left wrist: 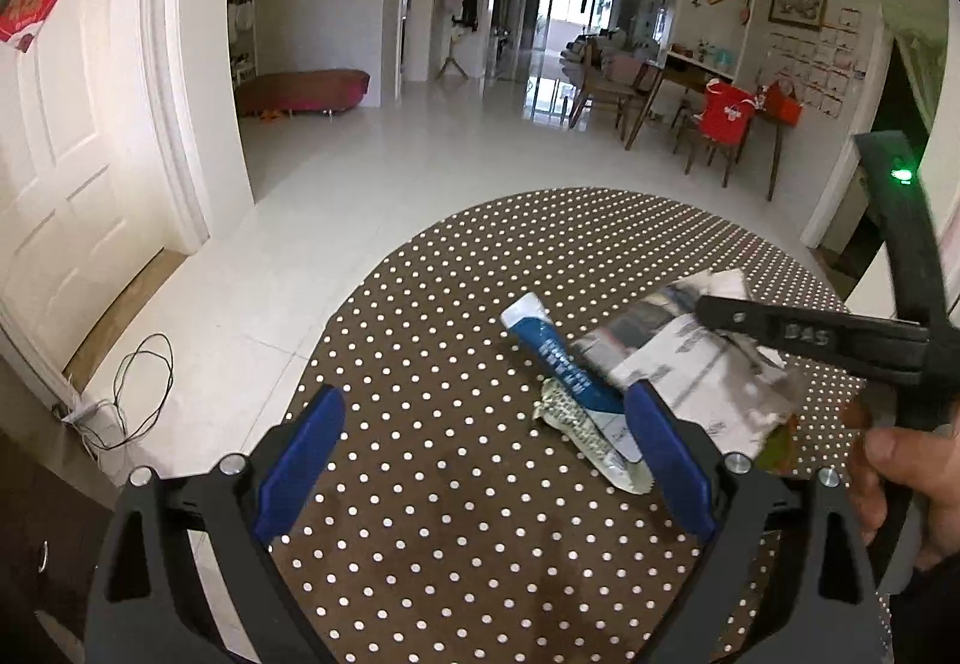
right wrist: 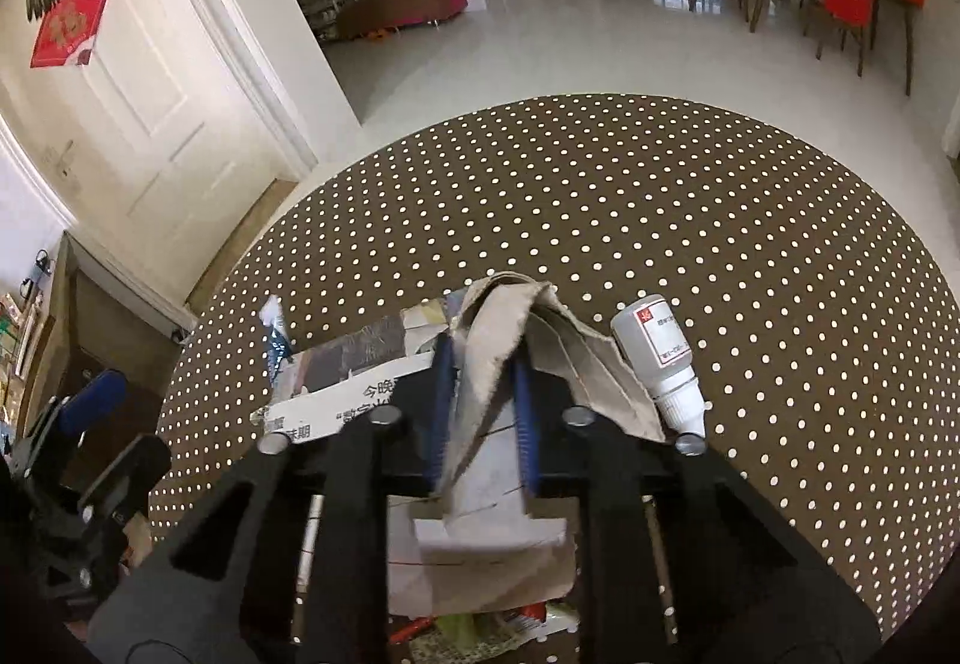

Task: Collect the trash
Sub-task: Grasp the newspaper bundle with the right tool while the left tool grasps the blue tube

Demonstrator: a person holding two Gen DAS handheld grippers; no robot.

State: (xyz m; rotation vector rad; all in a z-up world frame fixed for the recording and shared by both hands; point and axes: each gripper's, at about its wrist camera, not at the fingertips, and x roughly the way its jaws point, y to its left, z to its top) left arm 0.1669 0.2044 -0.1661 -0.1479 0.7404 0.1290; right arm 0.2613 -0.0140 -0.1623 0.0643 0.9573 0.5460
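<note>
Right wrist: right gripper [right wrist: 480,394] fingers pinching newspaper [right wrist: 498,328], pile beneath half-hidden; left gripper [left wrist: 492,460] fingers spread.

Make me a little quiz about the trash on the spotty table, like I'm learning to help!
1. True or false: the left gripper is open and holding nothing.
2. What is the right gripper squeezing? A) the white bottle B) the folded newspaper C) the blue tube
3. Fill in: the white bottle lies on the ____ tablecloth.

Key: 1 true. 2 B, the folded newspaper; the blue tube lies loose on the table beside the green patterned wrapper. 3 polka-dot.
</note>
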